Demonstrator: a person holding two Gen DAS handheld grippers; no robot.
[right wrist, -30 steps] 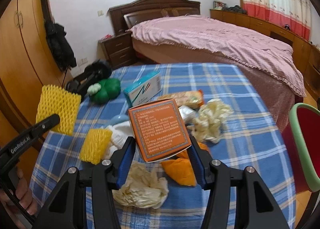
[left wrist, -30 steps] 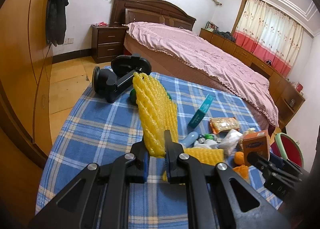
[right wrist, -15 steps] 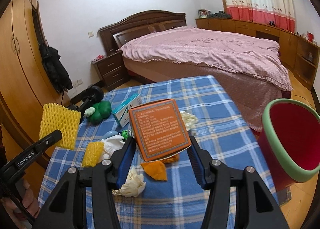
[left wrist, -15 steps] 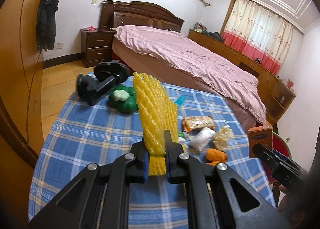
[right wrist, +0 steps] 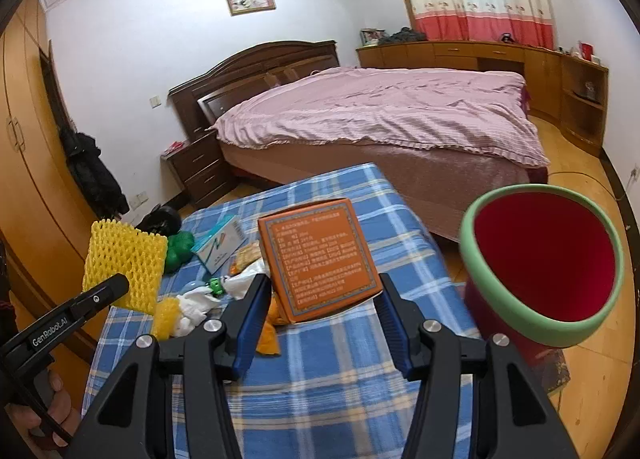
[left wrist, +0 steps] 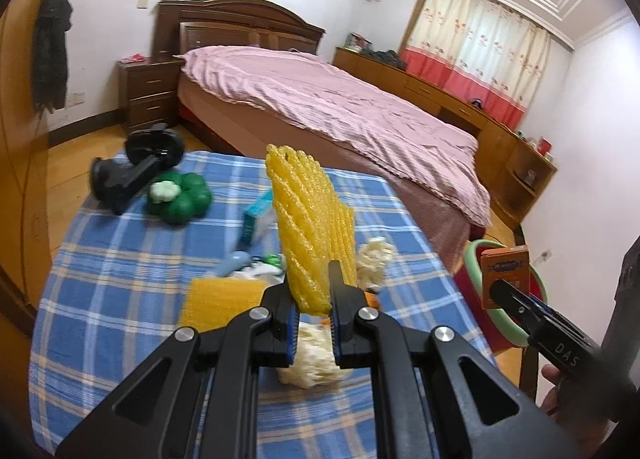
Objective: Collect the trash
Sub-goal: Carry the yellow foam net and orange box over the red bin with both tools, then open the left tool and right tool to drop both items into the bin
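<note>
My left gripper [left wrist: 312, 291] is shut on a yellow foam net sleeve [left wrist: 308, 227] and holds it upright above the blue plaid table [left wrist: 120, 259]; the sleeve also shows in the right wrist view [right wrist: 124, 259]. My right gripper [right wrist: 320, 299] is shut on an orange carton [right wrist: 320, 259], raised above the table's right edge, left of a red bin with a green rim [right wrist: 540, 259]. The carton [left wrist: 505, 275] and bin [left wrist: 472, 255] show at right in the left wrist view.
On the table lie a second yellow net [left wrist: 220, 299], crumpled tissues [left wrist: 312, 355], orange peel [right wrist: 268, 335], a teal box [right wrist: 218, 247], a snack packet [right wrist: 248, 255], a green toy [left wrist: 180, 199] and a black device [left wrist: 136, 167]. A bed [right wrist: 380, 115] stands beyond, a wardrobe at left.
Both grippers have risen and swung right with their loads. The right gripper carried the carton towards the red bin, which now looms larger beside it.
</note>
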